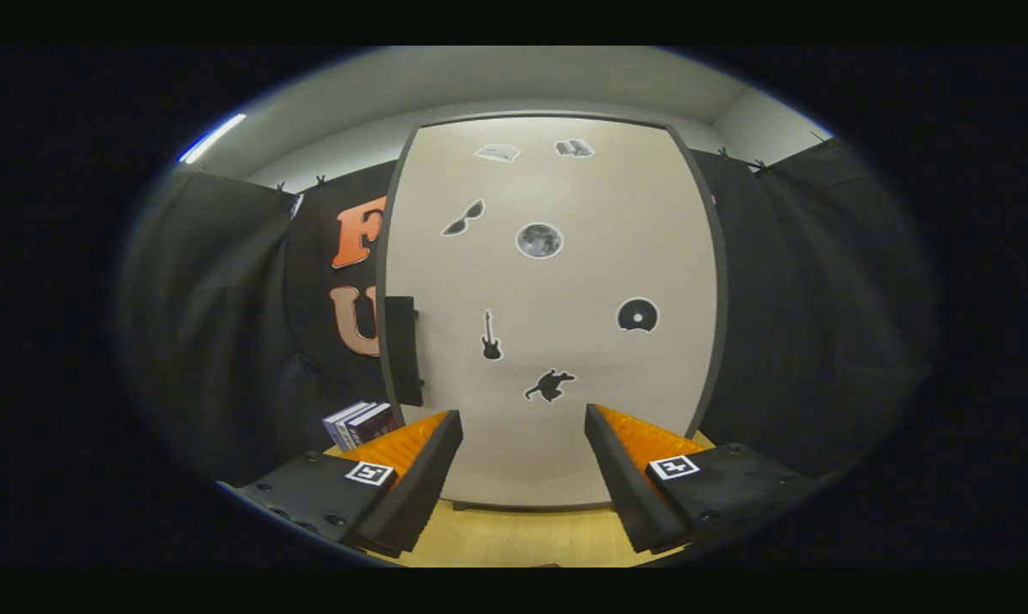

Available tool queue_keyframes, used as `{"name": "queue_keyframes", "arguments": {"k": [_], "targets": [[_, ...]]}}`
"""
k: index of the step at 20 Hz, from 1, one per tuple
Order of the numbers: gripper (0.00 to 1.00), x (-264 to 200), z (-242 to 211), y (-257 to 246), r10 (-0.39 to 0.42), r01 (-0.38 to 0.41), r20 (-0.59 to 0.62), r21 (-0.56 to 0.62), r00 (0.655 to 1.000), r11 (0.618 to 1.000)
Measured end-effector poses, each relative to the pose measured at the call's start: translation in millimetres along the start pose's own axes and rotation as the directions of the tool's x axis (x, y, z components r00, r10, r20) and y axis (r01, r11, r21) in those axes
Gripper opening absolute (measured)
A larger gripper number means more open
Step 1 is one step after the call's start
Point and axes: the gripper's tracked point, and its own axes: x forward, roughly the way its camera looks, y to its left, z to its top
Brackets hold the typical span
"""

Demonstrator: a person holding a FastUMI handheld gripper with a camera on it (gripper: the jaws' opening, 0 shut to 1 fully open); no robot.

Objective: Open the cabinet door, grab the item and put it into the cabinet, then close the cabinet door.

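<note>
- Item: we are seeing a small stack of book-like boxes lying on the counter, left of the cabinet's foot and just beyond the left finger.
- Handle: we are noting a dark upright bar, long axis vertical, sitting on the left edge of the cabinet door; it is lying ahead and left of us, above the item.
- Gripper: we are holding it spread wide, pinching nothing, fingers framing the closed door's lower part.
- Judgement: we are needing to swing left and up to reach the handle first.
</note>
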Motion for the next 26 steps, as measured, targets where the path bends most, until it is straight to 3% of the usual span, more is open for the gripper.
{"name": "queue_keyframes", "arguments": {"k": [12, 26], "targets": [[0.94, -87, -2, -113, -0.199, 0.198, 0.025, 0.041, 0.980, 0.979], [0.93, -139, -22, -196, -0.334, 0.331, 0.029, 0.093, 0.942, 0.939]]}}
